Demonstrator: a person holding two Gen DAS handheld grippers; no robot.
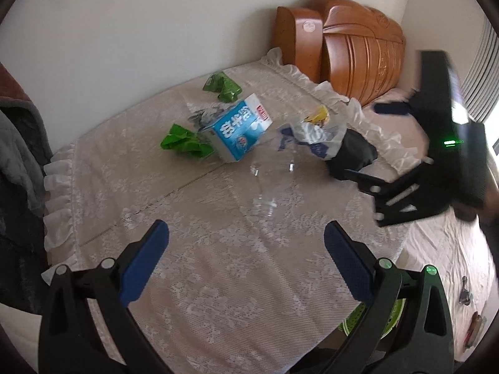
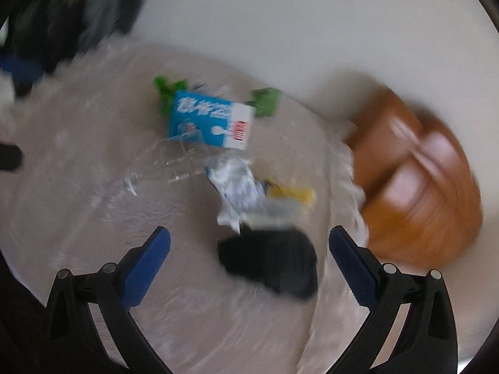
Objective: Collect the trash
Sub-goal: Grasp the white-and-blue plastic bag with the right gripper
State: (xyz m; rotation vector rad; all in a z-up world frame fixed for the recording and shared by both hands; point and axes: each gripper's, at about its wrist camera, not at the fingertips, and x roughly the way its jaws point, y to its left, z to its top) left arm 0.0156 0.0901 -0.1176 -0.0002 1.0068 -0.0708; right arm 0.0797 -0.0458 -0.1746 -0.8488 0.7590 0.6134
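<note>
Trash lies on a round table with a lace cloth (image 1: 218, 265). A blue-and-white milk carton (image 1: 240, 131) lies on its side, also in the right wrist view (image 2: 212, 121). Two crumpled green wrappers (image 1: 184, 141) (image 1: 223, 85) flank it. A clear plastic bottle (image 1: 268, 174) lies in front. A crumpled white plastic bag (image 1: 315, 137) with a yellow scrap (image 1: 319, 113) sits beside a black bag (image 1: 352, 152) (image 2: 274, 261). My left gripper (image 1: 246, 249) is open and empty above the cloth. My right gripper (image 2: 249, 252) is open just above the black bag; the left wrist view shows it (image 1: 361, 177) beside that bag.
A carved wooden headboard (image 1: 352, 46) stands behind the table by the wall. Dark clothing (image 1: 18, 155) hangs at the left. A green basket (image 1: 374, 318) peeks out under the table's near edge. A bed sheet (image 1: 443, 265) lies to the right. The right wrist view is motion-blurred.
</note>
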